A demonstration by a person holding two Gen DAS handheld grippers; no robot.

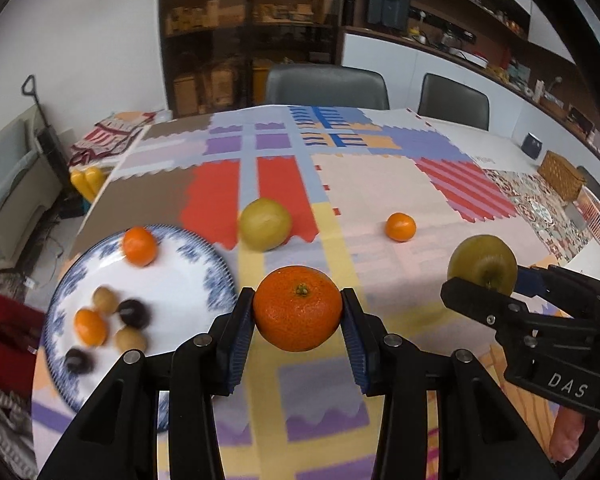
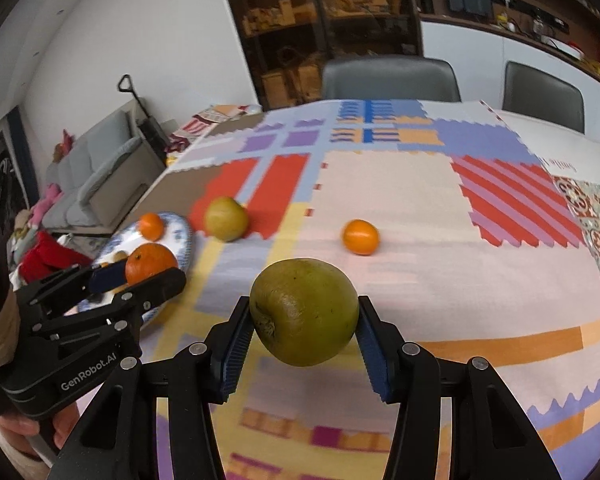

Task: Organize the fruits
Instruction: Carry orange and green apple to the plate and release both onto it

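Orange [image 1: 298, 307] pinched between left tongs [image 1: 299, 334] — green apple [image 2: 304, 312] between right tongs [image 2: 305, 340], both clamped.

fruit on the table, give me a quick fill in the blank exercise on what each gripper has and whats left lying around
1. The left gripper is shut on an ____.
2. The right gripper is shut on a green ____.
3. The blue-patterned plate lies to the ____ of the held orange in the left wrist view.
4. On the tablecloth, off the plate, lie one green apple and one small ____.

Missing words: orange; apple; left; orange
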